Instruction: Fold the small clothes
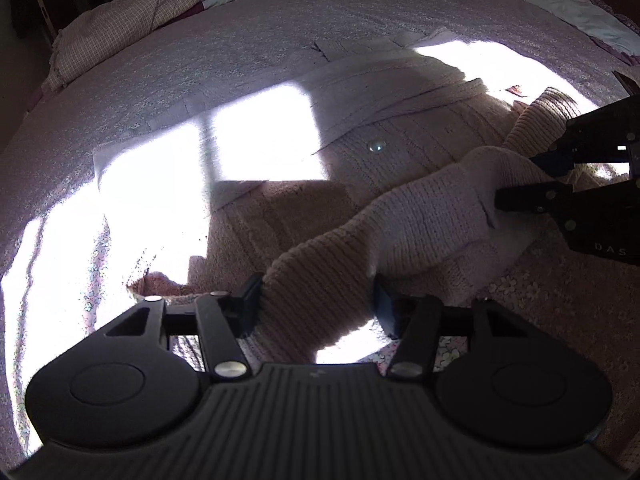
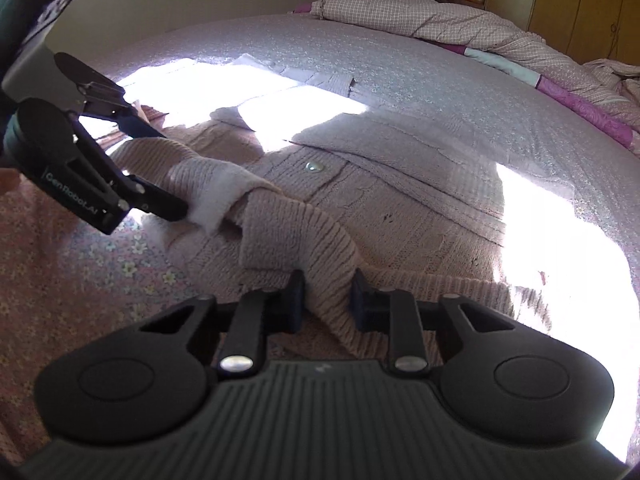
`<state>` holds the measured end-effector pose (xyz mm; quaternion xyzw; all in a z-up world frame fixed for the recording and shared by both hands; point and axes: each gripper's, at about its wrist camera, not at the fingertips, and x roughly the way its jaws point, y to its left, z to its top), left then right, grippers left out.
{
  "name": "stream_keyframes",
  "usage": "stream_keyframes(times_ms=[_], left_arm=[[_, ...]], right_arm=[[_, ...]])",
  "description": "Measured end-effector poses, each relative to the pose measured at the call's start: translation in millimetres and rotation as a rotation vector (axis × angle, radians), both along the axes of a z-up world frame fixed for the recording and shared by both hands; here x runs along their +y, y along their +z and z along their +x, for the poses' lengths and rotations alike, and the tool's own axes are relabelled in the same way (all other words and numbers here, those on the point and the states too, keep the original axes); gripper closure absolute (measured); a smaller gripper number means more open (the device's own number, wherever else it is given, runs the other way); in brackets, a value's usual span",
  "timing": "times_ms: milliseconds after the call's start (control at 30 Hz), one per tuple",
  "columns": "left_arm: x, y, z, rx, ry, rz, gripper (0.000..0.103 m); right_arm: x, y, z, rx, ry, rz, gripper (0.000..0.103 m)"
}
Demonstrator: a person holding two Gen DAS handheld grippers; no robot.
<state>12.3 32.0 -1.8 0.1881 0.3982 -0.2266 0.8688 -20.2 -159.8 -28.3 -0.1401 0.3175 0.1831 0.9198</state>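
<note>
A pale pink knitted cardigan (image 1: 400, 136) with a round button (image 1: 376, 145) lies spread on the bed; it also shows in the right wrist view (image 2: 400, 208). One ribbed sleeve (image 1: 400, 220) is lifted across the body. My left gripper (image 1: 316, 300) is shut on one end of that sleeve. My right gripper (image 2: 328, 288) is shut on the same sleeve (image 2: 320, 236) further along. Each gripper shows in the other's view: the right one (image 1: 532, 180) at the right edge, the left one (image 2: 168, 176) at the left, its fingers around the sleeve's cuff.
The bed has a floral pink-lilac cover (image 1: 200, 40) with bright sun patches (image 1: 264, 132). A checked quilt (image 2: 420, 12) is bunched along the far edge. Wooden cupboards (image 2: 580, 4) stand behind the bed. A pillow (image 1: 560, 0) lies at the far right corner.
</note>
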Motion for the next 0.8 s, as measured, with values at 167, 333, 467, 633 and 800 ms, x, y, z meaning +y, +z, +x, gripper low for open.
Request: stream_keyframes(times_ms=[167,333,467,633,800], left_arm=[[-0.9,5.1,-17.2,-0.065,0.089,-0.02,0.08],[0.0,25.1,-29.7,-0.168,0.163,-0.031,0.081],[-5.1,40.7,-28.6,-0.236,0.187,-0.045,0.082],[-12.3,61.1,-14.1,-0.278,0.215,-0.069,0.082],[-14.2,83.1,3.7,-0.337,0.244,-0.09,0.082]], right_arm=[[7.0,-4.5,-14.9,-0.086,-0.066,-0.007,0.088],[15.1,7.3,-34.6,-0.227,-0.115,-0.049,0.09],[14.8,24.4,-28.6,-0.294,-0.135,-0.072,0.09],[13.4,42.2,-10.6,-0.352,-0.189,-0.073,0.09],[17.1,58.8,6.9,-0.42,-0.213,-0.097,0.09]])
